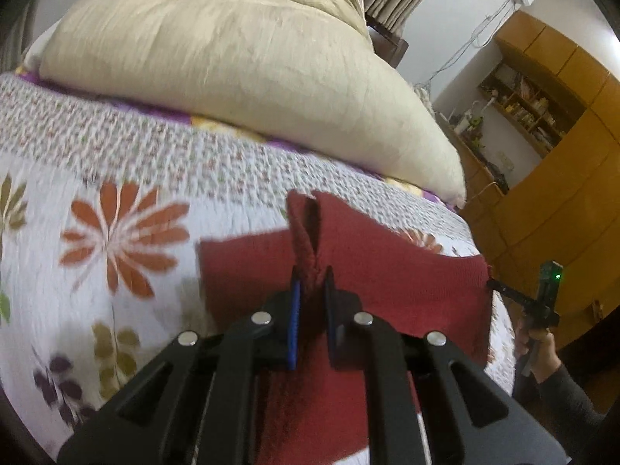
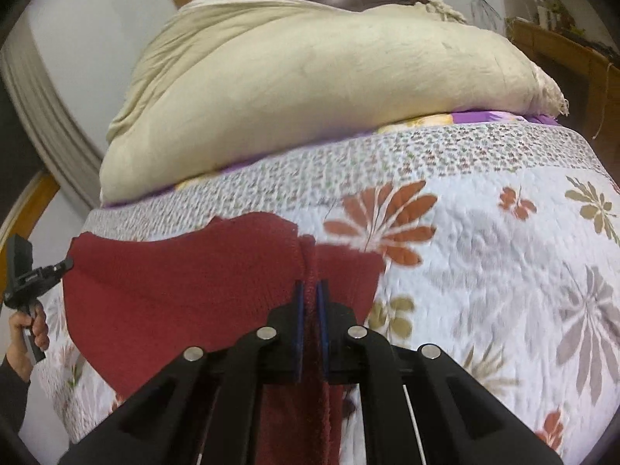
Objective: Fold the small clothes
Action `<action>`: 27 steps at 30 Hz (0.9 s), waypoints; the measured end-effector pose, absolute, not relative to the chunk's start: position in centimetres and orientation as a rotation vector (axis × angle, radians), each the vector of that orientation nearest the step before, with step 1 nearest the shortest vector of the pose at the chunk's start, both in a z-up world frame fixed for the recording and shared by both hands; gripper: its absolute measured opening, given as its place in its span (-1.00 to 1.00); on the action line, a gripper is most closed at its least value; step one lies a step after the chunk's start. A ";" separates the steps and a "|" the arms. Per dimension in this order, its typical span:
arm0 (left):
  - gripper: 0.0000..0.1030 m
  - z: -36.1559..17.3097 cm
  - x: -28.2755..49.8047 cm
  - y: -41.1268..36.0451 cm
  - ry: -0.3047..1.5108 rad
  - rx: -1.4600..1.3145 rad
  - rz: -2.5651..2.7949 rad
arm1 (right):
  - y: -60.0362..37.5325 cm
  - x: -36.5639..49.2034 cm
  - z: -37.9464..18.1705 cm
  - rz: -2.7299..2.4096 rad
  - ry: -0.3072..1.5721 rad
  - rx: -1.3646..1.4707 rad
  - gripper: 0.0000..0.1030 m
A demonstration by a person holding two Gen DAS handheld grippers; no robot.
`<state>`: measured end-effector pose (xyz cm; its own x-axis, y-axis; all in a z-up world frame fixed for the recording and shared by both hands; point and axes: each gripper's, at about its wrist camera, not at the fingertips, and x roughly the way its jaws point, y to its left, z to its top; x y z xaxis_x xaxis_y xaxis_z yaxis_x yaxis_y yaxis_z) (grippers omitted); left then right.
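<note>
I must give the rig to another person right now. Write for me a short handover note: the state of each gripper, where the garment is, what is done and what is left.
Left gripper: shut on a pinched ridge of the red knit garment, at one end of it.
Right gripper: shut on the same garment, at the opposite end.
Garment: stretched between the two grippers, over the floral quilt on the bed. Whether its middle touches the quilt cannot be told. A beige duvet is bundled behind it.
Done: both ends are gripped and the cloth is spread wide.
Left: no finished fold shows yet. Probably lay it flat, fold it over, then release.
</note>
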<state>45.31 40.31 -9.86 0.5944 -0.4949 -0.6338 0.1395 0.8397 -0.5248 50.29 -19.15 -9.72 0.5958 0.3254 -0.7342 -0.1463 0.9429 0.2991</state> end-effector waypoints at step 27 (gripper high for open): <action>-0.87 -16.5 60.8 41.3 0.975 -0.578 -0.251 | -18.2 65.3 -14.1 0.171 1.018 0.243 -0.93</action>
<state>60.75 41.33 -16.55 0.5476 -0.4501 -0.7054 -0.0532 0.8226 -0.5661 65.27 -18.19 -14.10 0.5150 0.2538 -0.8188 -0.0283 0.9597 0.2796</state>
